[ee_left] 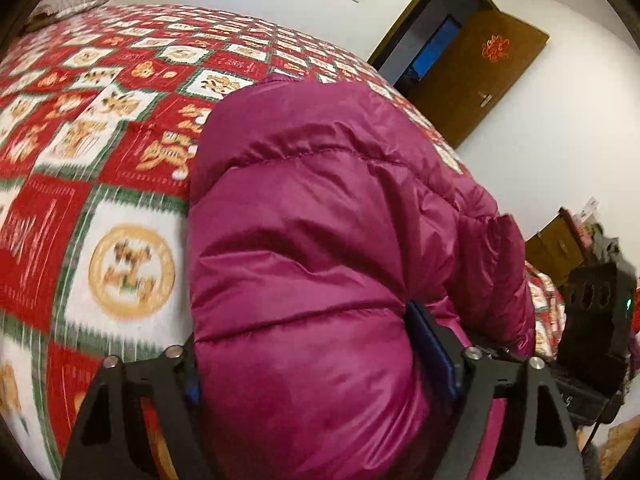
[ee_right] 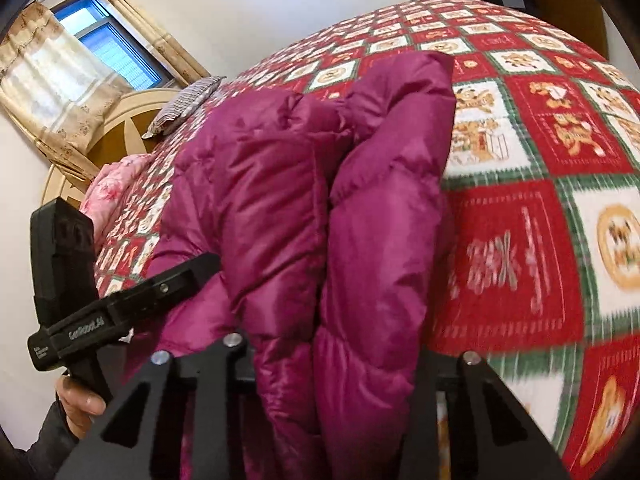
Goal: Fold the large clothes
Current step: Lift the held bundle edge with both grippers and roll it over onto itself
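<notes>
A magenta puffer jacket (ee_left: 320, 220) lies bunched on a bed with a red, white and green patterned bedspread (ee_left: 100, 140). My left gripper (ee_left: 320, 356) is shut on a thick fold of the jacket at its near edge; the puffy fabric fills the space between the fingers. In the right wrist view the jacket (ee_right: 320, 200) shows as two folded ridges side by side. My right gripper (ee_right: 336, 364) is shut on the near end of those folds. The left gripper's body (ee_right: 80, 308) shows to the left, held by a hand.
A grey pillow (ee_right: 184, 104) and pink bedding (ee_right: 112, 184) lie by the wooden headboard (ee_right: 116, 136). A curtained window (ee_right: 108, 48) is behind it. A brown door (ee_left: 480, 72) stands open beyond the bed. The right gripper's body (ee_left: 592, 312) is at the bed's near corner.
</notes>
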`<state>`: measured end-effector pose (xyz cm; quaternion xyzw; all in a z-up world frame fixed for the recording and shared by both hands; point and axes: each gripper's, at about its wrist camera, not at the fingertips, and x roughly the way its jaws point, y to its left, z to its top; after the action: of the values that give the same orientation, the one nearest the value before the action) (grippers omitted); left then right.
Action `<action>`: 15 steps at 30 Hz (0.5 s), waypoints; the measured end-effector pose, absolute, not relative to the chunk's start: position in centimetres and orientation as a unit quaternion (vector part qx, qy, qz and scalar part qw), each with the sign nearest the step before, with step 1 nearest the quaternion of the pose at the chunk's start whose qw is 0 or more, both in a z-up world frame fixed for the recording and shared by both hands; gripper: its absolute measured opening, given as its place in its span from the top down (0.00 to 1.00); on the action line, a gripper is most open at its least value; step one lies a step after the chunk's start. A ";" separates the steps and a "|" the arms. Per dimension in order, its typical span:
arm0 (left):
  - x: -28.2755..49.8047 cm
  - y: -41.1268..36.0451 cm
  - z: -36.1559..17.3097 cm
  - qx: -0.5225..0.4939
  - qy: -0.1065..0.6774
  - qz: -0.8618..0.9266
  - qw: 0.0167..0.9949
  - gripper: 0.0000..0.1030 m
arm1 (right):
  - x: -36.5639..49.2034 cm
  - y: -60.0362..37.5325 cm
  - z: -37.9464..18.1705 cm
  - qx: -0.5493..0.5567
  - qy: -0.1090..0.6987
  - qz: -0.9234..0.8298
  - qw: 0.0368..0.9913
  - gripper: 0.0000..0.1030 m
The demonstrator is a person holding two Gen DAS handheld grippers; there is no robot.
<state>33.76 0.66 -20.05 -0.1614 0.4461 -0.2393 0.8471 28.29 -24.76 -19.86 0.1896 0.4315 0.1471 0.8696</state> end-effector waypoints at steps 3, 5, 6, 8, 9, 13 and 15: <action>32.8 0.9 -19.7 -0.180 0.448 -0.246 0.841 0.25 | 26.3 -24.3 -19.3 0.194 0.424 0.149 0.872 0.69; 32.3 0.5 -18.9 -0.186 0.445 -0.256 0.837 0.27 | 25.2 -24.6 -18.8 0.199 0.417 0.147 0.875 0.70; 32.0 0.1 -18.5 -0.188 0.444 -0.262 0.836 0.29 | 24.5 -24.9 -18.4 0.202 0.412 0.145 0.876 0.70; 31.6 -1.3 -17.1 -0.185 0.435 -0.283 0.835 0.30 | 23.2 -26.1 -17.6 0.209 0.399 0.138 0.882 0.71; 31.4 -2.1 -16.5 -0.182 0.430 -0.292 0.835 0.30 | 22.6 -26.7 -17.1 0.213 0.391 0.133 0.886 0.71; 31.2 -6.2 -13.8 -0.171 0.411 -0.338 0.829 0.30 | 20.4 -29.7 -14.5 0.215 0.358 0.114 0.901 0.71; 31.4 -8.7 -13.0 -0.165 0.409 -0.356 0.823 0.30 | 19.5 -31.6 -13.3 0.208 0.349 0.095 0.909 0.71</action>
<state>31.44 -8.70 -12.96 -0.1655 0.4093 -0.3563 0.8235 19.52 -31.58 -13.27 0.2085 0.3490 0.0947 0.9087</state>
